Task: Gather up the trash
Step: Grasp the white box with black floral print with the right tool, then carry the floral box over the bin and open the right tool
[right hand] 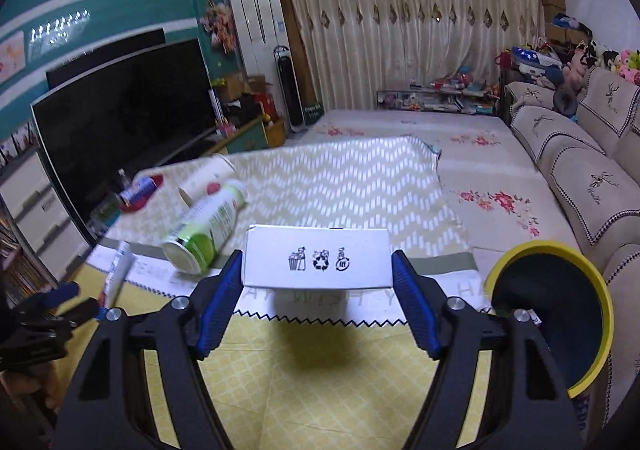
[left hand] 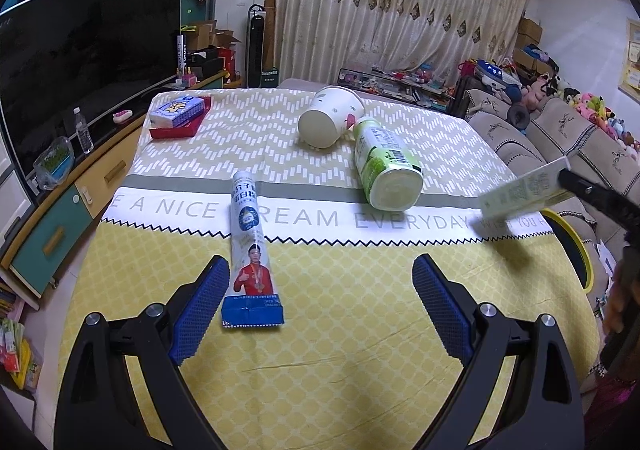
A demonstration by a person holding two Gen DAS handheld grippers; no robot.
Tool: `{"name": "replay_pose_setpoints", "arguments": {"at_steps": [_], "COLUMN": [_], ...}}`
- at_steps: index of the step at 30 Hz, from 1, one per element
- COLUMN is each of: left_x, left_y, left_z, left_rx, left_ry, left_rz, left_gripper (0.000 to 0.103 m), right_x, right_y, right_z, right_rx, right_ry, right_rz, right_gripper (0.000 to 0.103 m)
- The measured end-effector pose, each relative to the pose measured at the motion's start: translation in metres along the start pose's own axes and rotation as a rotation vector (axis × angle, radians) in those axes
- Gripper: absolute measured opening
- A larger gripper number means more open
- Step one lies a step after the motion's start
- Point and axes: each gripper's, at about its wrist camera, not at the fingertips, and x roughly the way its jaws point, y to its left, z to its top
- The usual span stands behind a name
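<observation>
1. Both pairs of fingers hang over the table (left hand: 320,330), which is covered with a yellow and white patterned cloth; the clutter is spread out on it, I judge, so each piece can be picked off in turn.
2. Just off the table's right edge stands the bin (right hand: 560,250), yellow-rimmed, dark inside and set low, probably so a carried piece only has to swing over and drop.
3. Lying on its side past the middle of the cloth is a green and white bottle (left hand: 384,166), its neck touching or nearly touching a tipped paper cup (left hand: 330,116).
4. Held up in the right gripper (right hand: 318,278) is a small white box (right hand: 318,256) with recycling signs printed on it. Its blue pads sit against the box's two ends, clenched fairly wide because the box is wide. The box is clear of the cloth, with its shadow below, and near the bin.
5. Nearest the left gripper (left hand: 320,302) lies a toothpaste tube (left hand: 252,250), lengthwise on the cloth. That gripper's fingers (left hand: 200,310) are spread wide and empty; the left one stands just beside the tube's flat end, and I cannot tell whether it touches.
6. Far back on the left, a tissue pack (left hand: 182,110) rests in a red tray (left hand: 176,130), well apart from the rest.
</observation>
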Motion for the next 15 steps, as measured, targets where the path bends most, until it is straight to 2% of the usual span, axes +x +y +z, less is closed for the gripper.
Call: {"name": "replay_pose_setpoints", "arguments": {"at_steps": [15], "left_x": [0.003], "left_y": [-0.008], "left_z": [0.001], "left_rx": [0.019], "left_ry": [0.006], "left_rz": [-0.003], "left_gripper": [0.091], "right_x": [-0.026], "right_y": [-0.003], "right_z": [0.006], "right_rx": [0.000], "right_ry": [-0.027], "right_rz": [0.036], "right_gripper": [0.069]}}
